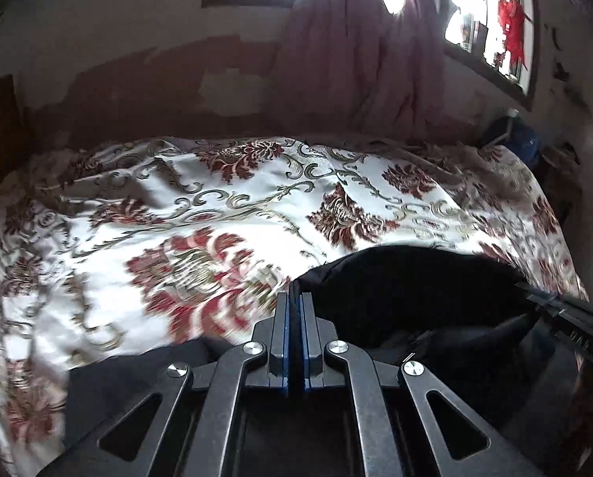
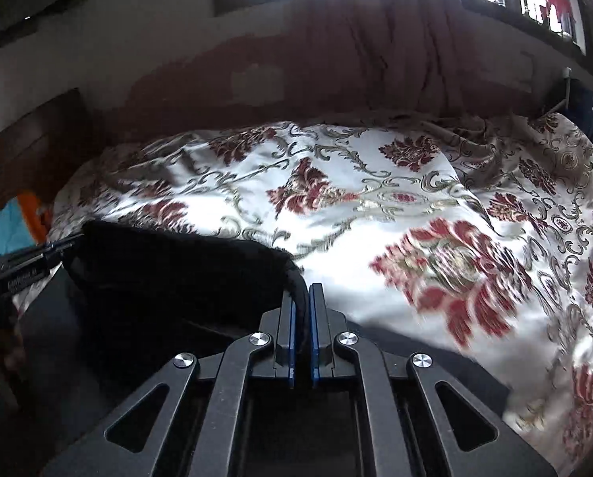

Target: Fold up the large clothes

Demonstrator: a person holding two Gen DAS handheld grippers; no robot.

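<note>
Nearest the lens in the left wrist view, the left gripper [image 1: 295,298] had its blue-padded fingers pressed almost together on an edge of the black garment [image 1: 407,290]. In the right wrist view, the right gripper [image 2: 301,292] was likewise nearly closed, pinching a thick rolled edge of the same black garment [image 2: 169,274] between its pads. Beneath both spread the bed [image 1: 217,198], the broadest surface, covered in a glossy white satin-like spread with dark red floral medallions and grey-green scrolls, creased into soft ridges. The garment, matte and dark, sagged as a bulging sheet between the two grippers, above the bed's near edge. Behind hung a mauve curtain [image 1: 356,51] in loose vertical folds below bright windows.
</note>
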